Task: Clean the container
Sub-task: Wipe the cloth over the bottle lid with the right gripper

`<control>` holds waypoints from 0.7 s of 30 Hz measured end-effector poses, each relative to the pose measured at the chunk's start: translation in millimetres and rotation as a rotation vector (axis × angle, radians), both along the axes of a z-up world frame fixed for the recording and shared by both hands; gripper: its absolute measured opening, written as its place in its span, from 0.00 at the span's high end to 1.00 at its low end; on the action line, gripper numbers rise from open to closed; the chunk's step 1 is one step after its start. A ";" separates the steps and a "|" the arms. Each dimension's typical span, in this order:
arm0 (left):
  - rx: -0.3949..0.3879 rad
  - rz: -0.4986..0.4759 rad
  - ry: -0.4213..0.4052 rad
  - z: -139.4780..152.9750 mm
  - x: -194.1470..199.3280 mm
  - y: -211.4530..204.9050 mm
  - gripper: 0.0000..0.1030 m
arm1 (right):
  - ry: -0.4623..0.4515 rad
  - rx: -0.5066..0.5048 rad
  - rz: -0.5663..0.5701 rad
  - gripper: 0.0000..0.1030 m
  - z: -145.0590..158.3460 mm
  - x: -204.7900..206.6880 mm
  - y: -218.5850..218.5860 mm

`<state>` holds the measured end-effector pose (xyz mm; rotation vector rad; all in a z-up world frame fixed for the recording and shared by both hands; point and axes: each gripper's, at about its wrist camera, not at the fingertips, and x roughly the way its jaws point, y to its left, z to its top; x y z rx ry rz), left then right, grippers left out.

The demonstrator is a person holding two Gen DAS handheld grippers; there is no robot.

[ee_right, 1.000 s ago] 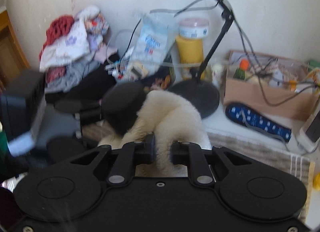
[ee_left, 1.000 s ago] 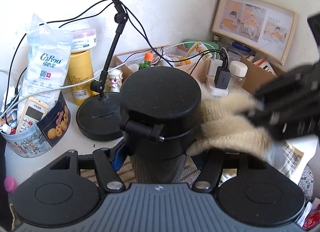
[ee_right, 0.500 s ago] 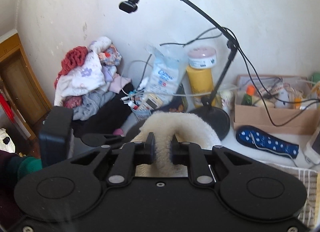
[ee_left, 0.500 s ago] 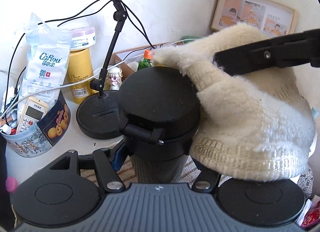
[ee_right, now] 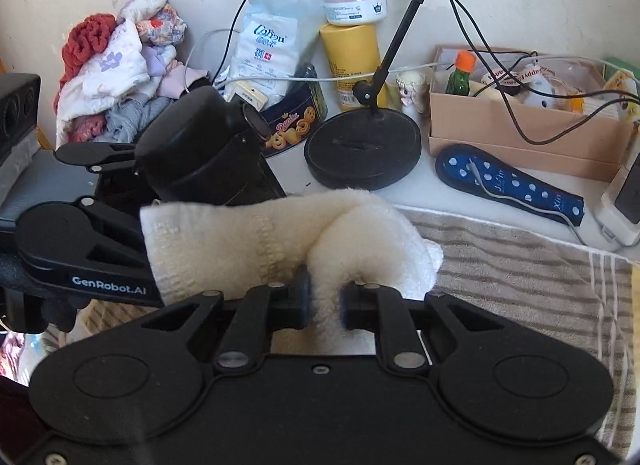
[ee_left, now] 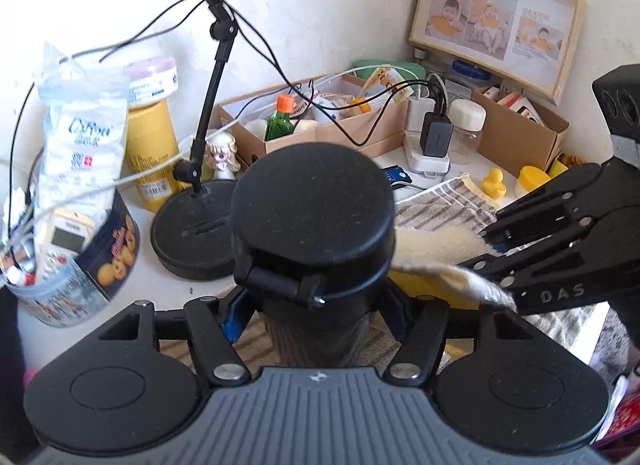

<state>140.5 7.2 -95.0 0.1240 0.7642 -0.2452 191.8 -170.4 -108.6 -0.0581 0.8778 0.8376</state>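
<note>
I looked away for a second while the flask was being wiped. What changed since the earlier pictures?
The right gripper swung the cream cloth up over the black flask's lid, then back down to its right side. The left gripper kept the flask clamped in place; the right never released the cloth.

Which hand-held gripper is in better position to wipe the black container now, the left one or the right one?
Right. The right hand-held gripper is shut on the cream cloth, which lies against the black container. The left hand-held gripper is occupied, clamped around the container's body, so it probably should only steady it.
</note>
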 end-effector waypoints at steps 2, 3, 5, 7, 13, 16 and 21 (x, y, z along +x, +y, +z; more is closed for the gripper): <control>-0.002 -0.001 -0.002 4.9 -1.0 0.7 0.38 | -0.006 0.021 -0.004 0.88 3.1 -1.5 -3.8; 0.001 -0.001 -0.004 7.4 -1.8 0.5 0.38 | -0.012 0.025 -0.012 0.88 4.0 -1.2 -5.8; 0.014 0.001 -0.013 11.8 -3.7 -0.7 0.38 | -0.023 0.036 -0.030 0.88 7.7 0.6 -9.0; 0.021 -0.004 -0.022 12.8 -4.4 -1.1 0.38 | -0.044 0.046 -0.043 0.88 13.6 2.1 -13.0; 0.022 -0.038 -0.053 9.8 -5.0 -0.4 0.38 | -0.119 0.100 -0.121 0.88 38.4 14.0 -31.7; 0.032 -0.083 -0.075 7.5 -8.0 1.0 0.38 | -0.170 0.127 -0.110 0.88 52.7 14.7 -33.9; 0.016 -0.091 -0.074 7.6 -7.4 5.3 0.38 | -0.235 0.195 -0.032 0.88 73.1 9.2 -25.9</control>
